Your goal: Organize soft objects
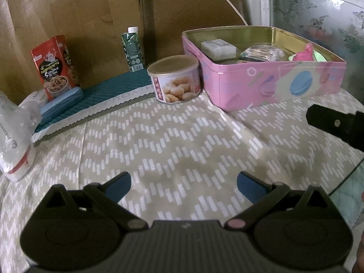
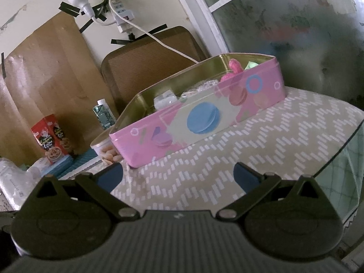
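both tools, left tool (image 1: 183, 183) and right tool (image 2: 178, 174), are hovering spread and empty over the desk (image 1: 182, 141) before the pink tin (image 1: 273, 79).

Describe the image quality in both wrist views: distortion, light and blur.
Left wrist view: strong fisheye bend curves the chevron-patterned tablecloth; soft daylight, the open pink metal tin fairly sharp; open left gripper dark in the foreground. Right wrist view: same barrel distortion, horizon tilted, frosted patterned window hazy and dim; open right gripper shaded.
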Demonstrator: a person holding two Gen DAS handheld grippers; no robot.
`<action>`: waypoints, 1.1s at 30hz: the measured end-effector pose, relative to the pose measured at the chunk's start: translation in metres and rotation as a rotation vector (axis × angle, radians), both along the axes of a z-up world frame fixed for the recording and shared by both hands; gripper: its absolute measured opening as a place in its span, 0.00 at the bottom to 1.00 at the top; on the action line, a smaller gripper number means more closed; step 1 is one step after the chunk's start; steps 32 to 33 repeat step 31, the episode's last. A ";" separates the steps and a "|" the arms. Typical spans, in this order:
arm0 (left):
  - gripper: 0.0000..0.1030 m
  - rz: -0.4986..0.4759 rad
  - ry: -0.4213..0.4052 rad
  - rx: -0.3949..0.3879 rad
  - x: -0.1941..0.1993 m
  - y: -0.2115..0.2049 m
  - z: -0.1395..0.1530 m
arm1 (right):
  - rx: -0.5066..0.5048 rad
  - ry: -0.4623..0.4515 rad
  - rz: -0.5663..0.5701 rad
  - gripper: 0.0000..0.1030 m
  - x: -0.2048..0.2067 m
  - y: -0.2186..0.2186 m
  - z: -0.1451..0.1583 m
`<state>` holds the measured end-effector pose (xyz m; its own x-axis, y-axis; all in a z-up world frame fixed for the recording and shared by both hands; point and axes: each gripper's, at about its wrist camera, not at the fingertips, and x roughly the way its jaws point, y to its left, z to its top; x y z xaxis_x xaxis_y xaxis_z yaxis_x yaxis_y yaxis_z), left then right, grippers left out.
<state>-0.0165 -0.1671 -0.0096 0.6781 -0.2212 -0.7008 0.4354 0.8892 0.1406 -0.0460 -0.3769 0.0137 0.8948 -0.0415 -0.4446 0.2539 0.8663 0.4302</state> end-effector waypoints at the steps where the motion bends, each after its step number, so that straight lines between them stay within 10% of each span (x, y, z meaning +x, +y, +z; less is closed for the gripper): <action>1: 1.00 0.000 0.001 0.003 0.000 -0.001 -0.001 | -0.005 -0.002 0.000 1.00 0.000 0.000 0.000; 33: 1.00 -0.055 0.010 -0.072 0.000 0.005 0.001 | -0.043 0.001 -0.008 1.00 0.003 0.004 0.001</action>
